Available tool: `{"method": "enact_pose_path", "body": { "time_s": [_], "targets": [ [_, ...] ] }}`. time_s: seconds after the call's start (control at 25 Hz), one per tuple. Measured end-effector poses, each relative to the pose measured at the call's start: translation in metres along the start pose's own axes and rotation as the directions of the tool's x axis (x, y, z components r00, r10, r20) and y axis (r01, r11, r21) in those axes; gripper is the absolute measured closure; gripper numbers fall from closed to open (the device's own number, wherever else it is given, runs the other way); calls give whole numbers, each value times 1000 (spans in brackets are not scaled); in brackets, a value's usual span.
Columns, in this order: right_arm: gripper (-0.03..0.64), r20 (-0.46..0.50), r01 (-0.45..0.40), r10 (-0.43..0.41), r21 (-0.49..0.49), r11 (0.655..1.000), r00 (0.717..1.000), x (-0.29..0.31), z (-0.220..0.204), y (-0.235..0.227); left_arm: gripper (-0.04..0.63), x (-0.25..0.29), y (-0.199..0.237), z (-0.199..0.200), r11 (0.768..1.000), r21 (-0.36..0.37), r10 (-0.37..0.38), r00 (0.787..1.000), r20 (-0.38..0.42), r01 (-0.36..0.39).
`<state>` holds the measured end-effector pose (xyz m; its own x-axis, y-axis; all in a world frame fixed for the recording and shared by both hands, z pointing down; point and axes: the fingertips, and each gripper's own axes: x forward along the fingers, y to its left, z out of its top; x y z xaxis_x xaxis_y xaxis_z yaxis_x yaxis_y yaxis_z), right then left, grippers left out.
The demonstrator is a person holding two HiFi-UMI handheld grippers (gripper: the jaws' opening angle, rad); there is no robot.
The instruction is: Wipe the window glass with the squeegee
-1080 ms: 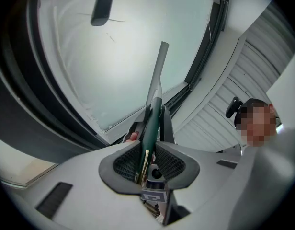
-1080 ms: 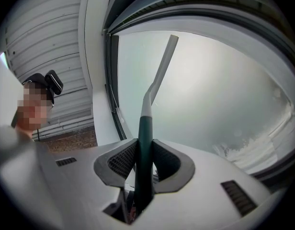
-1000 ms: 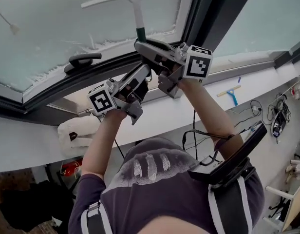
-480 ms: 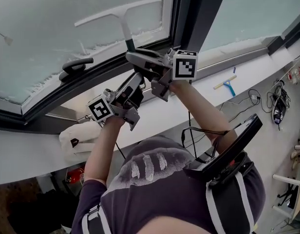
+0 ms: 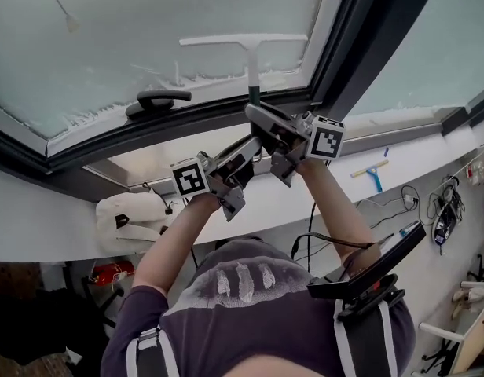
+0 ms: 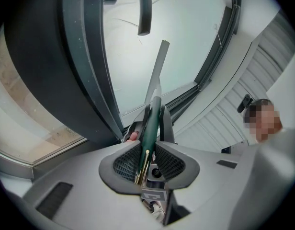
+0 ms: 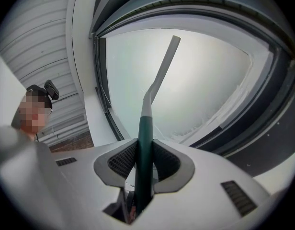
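Window glass [image 5: 148,45] | arms raised | left gripper [image 5: 254,142], right gripper [image 5: 258,118] clamping squeegee [image 5: 251,60] handle

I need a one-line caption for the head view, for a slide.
Left gripper and right gripper together grip the squeegee by its green handle, blade against the window glass.
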<state>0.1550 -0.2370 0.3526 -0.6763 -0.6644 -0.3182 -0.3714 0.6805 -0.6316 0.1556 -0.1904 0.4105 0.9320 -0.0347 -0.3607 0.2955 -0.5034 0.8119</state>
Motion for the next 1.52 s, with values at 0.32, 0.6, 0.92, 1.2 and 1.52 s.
{"method": "enact_pose_path", "body": {
  "time_s": [0.32, 0.6, 0.92, 1.2, 1.52],
  "targets": [
    [525, 4, -6, 6, -85, 996, 1000, 4, -2, 14, 503, -12, -8, -1, 994, 99, -41, 999, -11, 42],
    [525, 106, 5, 6, -98, 995, 994, 1, 17, 38, 503, -53, -25, 0, 950, 311, 7, 997, -83, 19],
    [525, 212, 18, -9, -41, 999, 977, 5, 2, 39, 543, -119, -46, 15, 896, 443, 55, 996, -73, -17],
    [524, 242, 51, -46, -15, 999, 969, 14, -9, 43, 589, -126, -56, 17, 882, 471, 59, 993, -106, -2],
    [524, 354, -92, 77, 26, 995, 932, 3, 5, 59, 589, -144, -36, 30, 890, 445, 121, 993, -14, -102]
  ]
}}
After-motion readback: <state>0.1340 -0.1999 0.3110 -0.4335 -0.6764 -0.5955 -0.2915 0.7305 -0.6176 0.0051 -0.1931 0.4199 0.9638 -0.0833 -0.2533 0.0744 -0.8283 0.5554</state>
